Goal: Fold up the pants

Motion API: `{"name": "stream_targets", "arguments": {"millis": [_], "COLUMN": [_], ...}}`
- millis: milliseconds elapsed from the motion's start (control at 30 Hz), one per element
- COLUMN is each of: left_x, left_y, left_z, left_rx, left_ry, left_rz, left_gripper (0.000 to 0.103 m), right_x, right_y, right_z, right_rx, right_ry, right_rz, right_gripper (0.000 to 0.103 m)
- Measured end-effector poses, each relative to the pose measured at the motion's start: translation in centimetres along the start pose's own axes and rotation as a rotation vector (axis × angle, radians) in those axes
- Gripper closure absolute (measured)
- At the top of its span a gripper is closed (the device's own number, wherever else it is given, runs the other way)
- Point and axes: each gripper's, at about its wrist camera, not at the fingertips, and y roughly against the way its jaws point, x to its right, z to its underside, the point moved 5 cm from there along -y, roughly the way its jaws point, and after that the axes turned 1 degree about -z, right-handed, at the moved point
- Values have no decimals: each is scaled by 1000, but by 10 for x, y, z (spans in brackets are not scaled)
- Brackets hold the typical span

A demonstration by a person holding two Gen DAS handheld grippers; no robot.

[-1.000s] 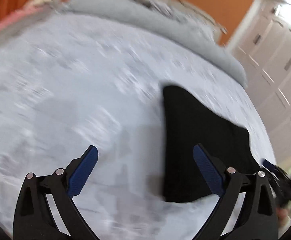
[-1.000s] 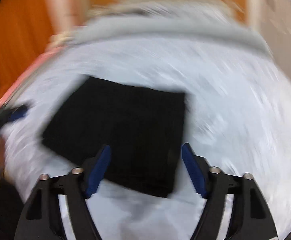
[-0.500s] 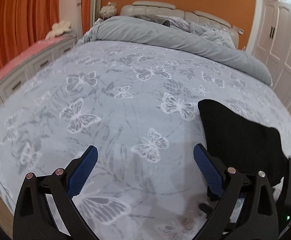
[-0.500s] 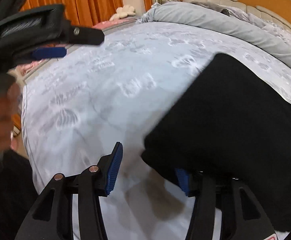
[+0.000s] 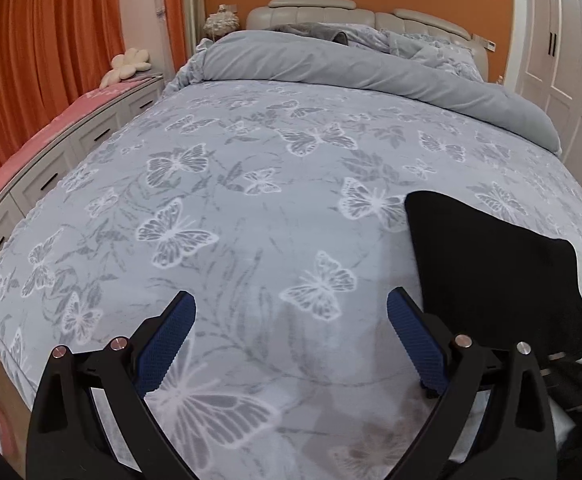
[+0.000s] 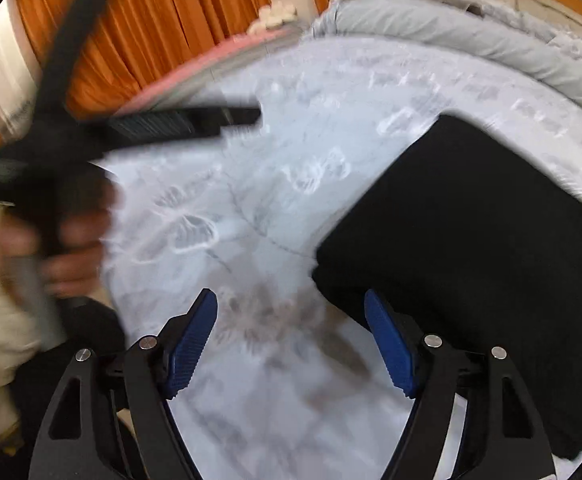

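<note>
Left gripper (image 5: 291, 320) first: its jaws stand wide apart and nothing sits between the blue ribbed pads (image 5: 167, 338), only bedspread (image 5: 219, 208). The pants (image 5: 491, 272), folded into a flat black bundle, lie ahead and to the right of this gripper, just beyond its right finger, apart from it as far as the view shows. The tool is held low over the near part of the bed, pointing up the mattress toward the headboard (image 5: 331, 8). The bedspread is pale grey-blue, printed with white butterflies, smooth and flat; a plain grey duvet (image 5: 371, 68) is rolled back in a thick band at the far end. Further left of the gripper hang orange curtains (image 5: 43, 52).

Over to the right wrist view, which is blurred. In it the left gripper (image 6: 195, 120) shows up on the left, gripped by a bare hand (image 6: 71, 236) with a cream sleeve below, fingers wrapped around the handle. The right gripper (image 6: 291, 332) is also spread wide with nothing in its grasp, bare bedspread (image 6: 275, 184) between the blue pads. The pants (image 6: 471, 248) lie ahead and to its right, their near corner just above the right finger; contact cannot be told. The cloth reads as matte black, thick at the folded edge, with straight sides and a squared corner.
</note>
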Motion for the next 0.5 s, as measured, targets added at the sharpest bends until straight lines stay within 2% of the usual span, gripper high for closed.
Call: {"name": "stream_targets", "arguments": {"millis": [67, 133, 167, 200, 267, 367, 433, 500], "left_x": [11, 22, 31, 37, 55, 83, 102, 116], "left_y": [-2, -3, -5, -7, -12, -20, -26, -36], "left_z": [0, 1, 3, 4, 9, 17, 21, 26], "left_rx": [-3, -10, -20, -29, -55, -93, -123, -175], "left_ry": [-16, -26, -36, -43, -65, -107, -124, -119], "left_rz": [5, 14, 23, 31, 57, 90, 135, 190], "left_gripper": [8, 8, 8, 8, 8, 8, 8, 6], "right_x": [16, 43, 67, 91, 140, 196, 219, 228], "right_y": [36, 70, 88, 102, 117, 119, 114, 109], "right_z": [-2, -3, -1, 3, 17, 43, 59, 67], "right_rx": [78, 154, 192, 214, 193, 137, 101, 77], "right_ry": [-15, -74, -133, -202, -363, -591, -682, -713], "right_rz": [51, 118, 173, 227, 306, 335, 331, 343], "right_gripper": [28, 21, 15, 15, 15, 15, 15, 15]}}
